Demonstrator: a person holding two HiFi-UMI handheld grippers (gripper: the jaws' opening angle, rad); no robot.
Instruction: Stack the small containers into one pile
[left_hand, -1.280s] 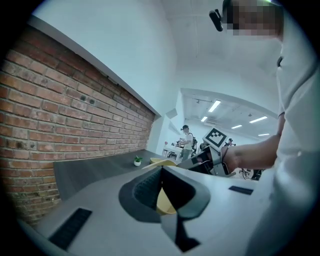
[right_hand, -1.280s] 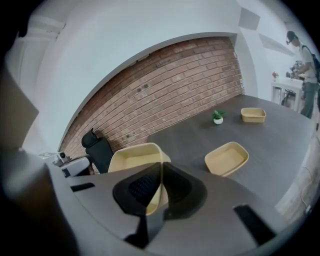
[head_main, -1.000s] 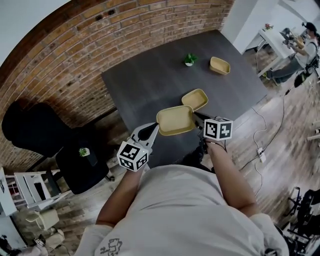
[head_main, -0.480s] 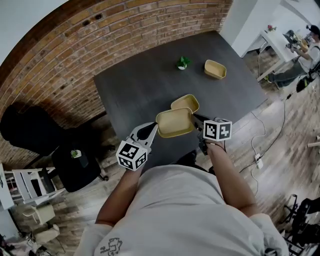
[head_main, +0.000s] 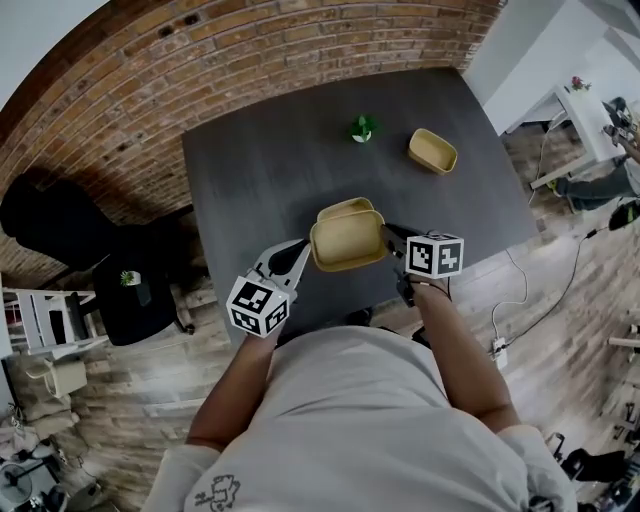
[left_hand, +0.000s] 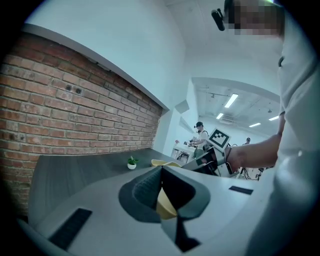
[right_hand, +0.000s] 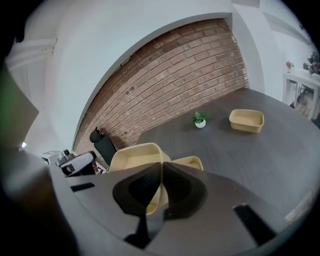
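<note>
Two grippers hold one tan container (head_main: 347, 240) up in the air: my left gripper (head_main: 300, 255) is pinched shut on its left rim and my right gripper (head_main: 390, 238) is pinched shut on its right rim. It hangs just in front of, maybe partly over, a second container (head_main: 343, 207) sitting on the dark table (head_main: 250, 170), and a third container (head_main: 432, 150) is well apart, farther back. I judge this tub light, stiff and a bit slippery, so the thin rim on both sides is the good place to hold.
</note>
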